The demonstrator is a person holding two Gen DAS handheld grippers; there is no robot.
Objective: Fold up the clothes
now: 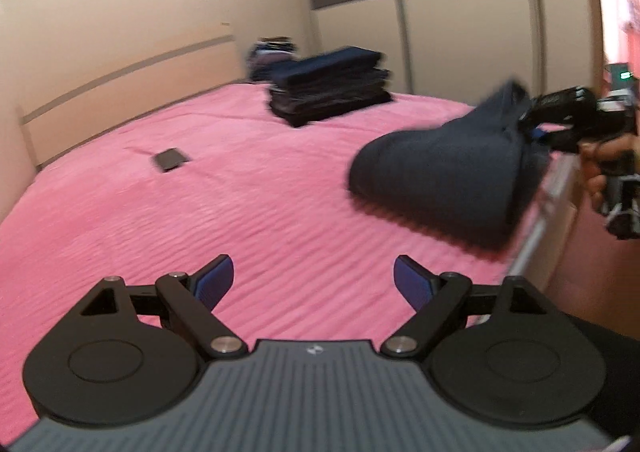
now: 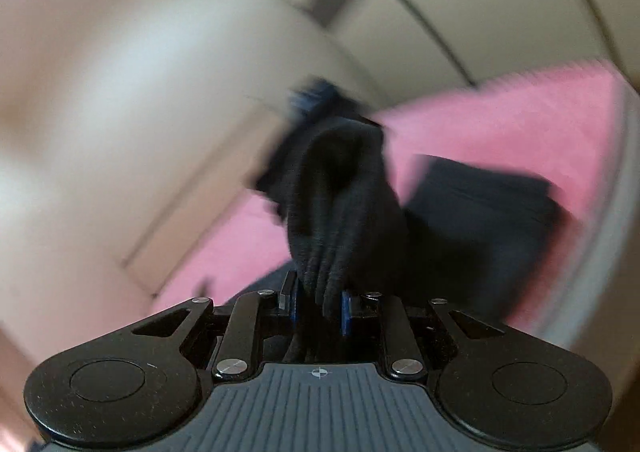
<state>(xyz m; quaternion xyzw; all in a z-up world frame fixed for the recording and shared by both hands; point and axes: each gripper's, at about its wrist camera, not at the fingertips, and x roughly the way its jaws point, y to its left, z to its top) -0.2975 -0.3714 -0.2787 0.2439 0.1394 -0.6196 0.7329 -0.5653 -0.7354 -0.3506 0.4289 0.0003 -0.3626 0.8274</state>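
A dark navy garment (image 1: 440, 172) is lifted at one end off the pink bed (image 1: 200, 204) near its right edge. My right gripper (image 1: 532, 128) is shut on its bunched edge; in the right wrist view the dark cloth (image 2: 340, 220) fills the space between the blue pads (image 2: 345, 312) at my right gripper (image 2: 320, 306). My left gripper (image 1: 314, 286) is open and empty, low over the near part of the bed, apart from the garment. A stack of folded dark clothes (image 1: 332, 86) sits at the far side of the bed.
A small dark flat object (image 1: 171, 159) lies on the bed at mid left. A second pile of clothes (image 1: 272, 54) sits behind the stack by the wall. A wardrobe (image 1: 440, 12) stands beyond the bed. The bed's right edge (image 1: 536, 236) drops off beside the garment.
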